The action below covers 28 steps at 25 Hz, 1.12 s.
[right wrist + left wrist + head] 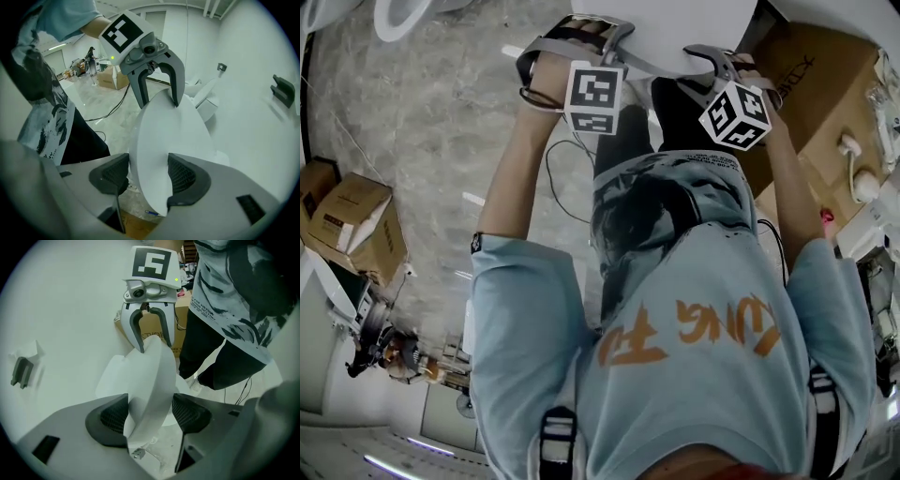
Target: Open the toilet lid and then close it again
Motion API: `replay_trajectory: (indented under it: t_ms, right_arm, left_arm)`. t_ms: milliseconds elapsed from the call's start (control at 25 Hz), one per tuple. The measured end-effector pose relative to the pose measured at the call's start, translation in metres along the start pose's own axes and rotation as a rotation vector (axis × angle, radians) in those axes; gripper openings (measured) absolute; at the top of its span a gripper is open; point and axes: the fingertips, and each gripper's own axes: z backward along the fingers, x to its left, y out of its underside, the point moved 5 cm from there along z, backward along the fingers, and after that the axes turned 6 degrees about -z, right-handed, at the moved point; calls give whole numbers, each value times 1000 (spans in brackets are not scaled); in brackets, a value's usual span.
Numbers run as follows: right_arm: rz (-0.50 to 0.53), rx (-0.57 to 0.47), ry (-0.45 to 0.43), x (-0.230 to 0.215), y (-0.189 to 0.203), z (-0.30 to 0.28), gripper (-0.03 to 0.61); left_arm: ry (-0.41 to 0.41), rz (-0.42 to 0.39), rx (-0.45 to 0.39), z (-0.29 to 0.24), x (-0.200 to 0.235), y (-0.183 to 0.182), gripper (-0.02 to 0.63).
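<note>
Left gripper and right gripper straddled the raised toilet lid at frame centre, jaws open and unclamped, seemingly to guide its swing

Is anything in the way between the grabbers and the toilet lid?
No, nothing I can see. The toilet lid already sits between the fingers of both the left gripper and the right gripper.
</note>
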Motion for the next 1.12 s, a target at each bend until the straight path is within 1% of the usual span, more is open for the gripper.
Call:
replay_trajectory:
  t_ms: [120, 200, 280, 520, 640, 880, 1000, 1120]
  right_arm:
    - [-1, 5, -40, 10, 6, -19, 265]
    - [-3, 8, -59, 16, 10, -32, 258]
    - [3, 12, -66, 21, 13, -46, 255]
    - [10, 21, -74, 42, 29, -86, 245]
    - [11, 28, -75, 49, 37, -107, 247]
    - [-16, 49, -56, 63, 53, -147, 247]
    - [-19, 55, -65, 70, 63, -163, 247]
    - [-8, 62, -67, 74, 73, -181, 249]
  left_arm:
    - [21, 15, 7, -14, -20, 6, 305]
    - [41, 44, 2, -24, -33, 10, 305]
    - [60, 65, 0, -33, -44, 15, 305]
    - [119, 79, 7, -65, -78, 28, 307]
    - [134, 120, 4, -82, -90, 35, 302]
    - [134, 206, 22, -117, -117, 47, 293]
    - [156, 249, 22, -133, -130, 48, 291]
    - [176, 271, 29, -152, -139, 53, 291]
